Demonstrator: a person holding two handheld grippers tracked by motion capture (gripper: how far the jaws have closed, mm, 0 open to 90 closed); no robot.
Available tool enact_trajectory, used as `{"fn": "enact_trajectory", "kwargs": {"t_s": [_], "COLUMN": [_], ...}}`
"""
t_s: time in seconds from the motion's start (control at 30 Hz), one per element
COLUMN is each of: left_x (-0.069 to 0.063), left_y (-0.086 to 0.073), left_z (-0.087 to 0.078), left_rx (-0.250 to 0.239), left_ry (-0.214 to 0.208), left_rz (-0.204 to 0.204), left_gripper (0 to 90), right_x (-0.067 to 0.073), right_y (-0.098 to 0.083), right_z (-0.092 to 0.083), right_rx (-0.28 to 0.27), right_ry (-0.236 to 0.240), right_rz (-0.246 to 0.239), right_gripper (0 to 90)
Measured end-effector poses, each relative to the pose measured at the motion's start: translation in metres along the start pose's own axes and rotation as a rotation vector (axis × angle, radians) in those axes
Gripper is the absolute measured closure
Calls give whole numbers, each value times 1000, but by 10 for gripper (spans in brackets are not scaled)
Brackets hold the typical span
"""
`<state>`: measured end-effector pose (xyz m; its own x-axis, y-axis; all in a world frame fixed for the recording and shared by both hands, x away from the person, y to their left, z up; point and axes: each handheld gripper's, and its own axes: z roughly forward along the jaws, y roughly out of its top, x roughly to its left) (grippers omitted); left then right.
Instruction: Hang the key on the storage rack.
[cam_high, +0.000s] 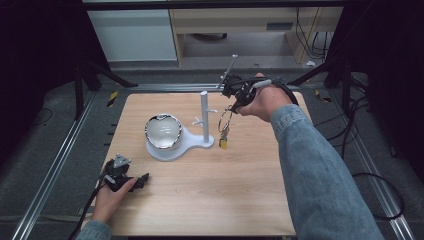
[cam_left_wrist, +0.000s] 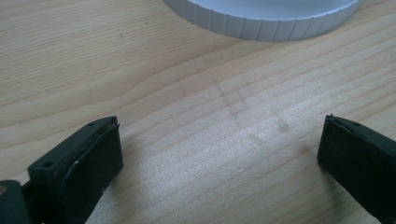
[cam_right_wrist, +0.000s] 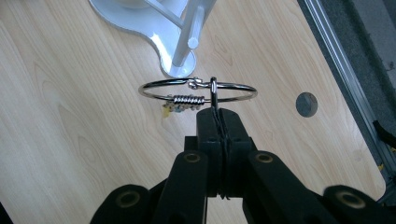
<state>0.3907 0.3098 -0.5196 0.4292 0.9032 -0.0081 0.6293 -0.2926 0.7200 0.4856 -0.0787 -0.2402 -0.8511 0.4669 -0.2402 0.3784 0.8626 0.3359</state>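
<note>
My right gripper (cam_high: 234, 106) (cam_right_wrist: 218, 114) is shut on a silver wire bangle (cam_right_wrist: 198, 92) and holds it in the air just right of the white stand's post (cam_high: 204, 116). The bangle (cam_high: 224, 120) hangs from the jaws with a small yellow charm (cam_high: 223, 143) dangling below it. The stand (cam_right_wrist: 175, 44) has short side pegs and a rounded white base with a shiny bowl (cam_high: 163, 131) on it. My left gripper (cam_high: 141, 181) (cam_left_wrist: 219, 154) rests on the table at the front left, open, with bare wood between its jaws.
The ribbed white rim of the stand's base (cam_left_wrist: 261, 21) lies just ahead of the left gripper. A round hole (cam_right_wrist: 306, 103) sits in the tabletop near the right edge. Metal rails (cam_high: 55, 165) border the wooden table (cam_high: 210, 200).
</note>
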Motion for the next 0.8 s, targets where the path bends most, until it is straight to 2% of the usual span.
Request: {"fn": "enact_trajectory", "kwargs": {"t_s": [0.47,0.8], "left_x": [0,1], "left_y": [0,0], "left_z": [0,0], "left_rx": [3,2], "left_ry": [0,-1], "left_rz": [3,3], "left_gripper": [0,0], "right_x": [-3,-4], "right_y": [16,32], "right_z": [7,18], "right_rx": [7,20], "right_ry": [3,24], "right_rz": [0,-15], "right_gripper": [890,889]}}
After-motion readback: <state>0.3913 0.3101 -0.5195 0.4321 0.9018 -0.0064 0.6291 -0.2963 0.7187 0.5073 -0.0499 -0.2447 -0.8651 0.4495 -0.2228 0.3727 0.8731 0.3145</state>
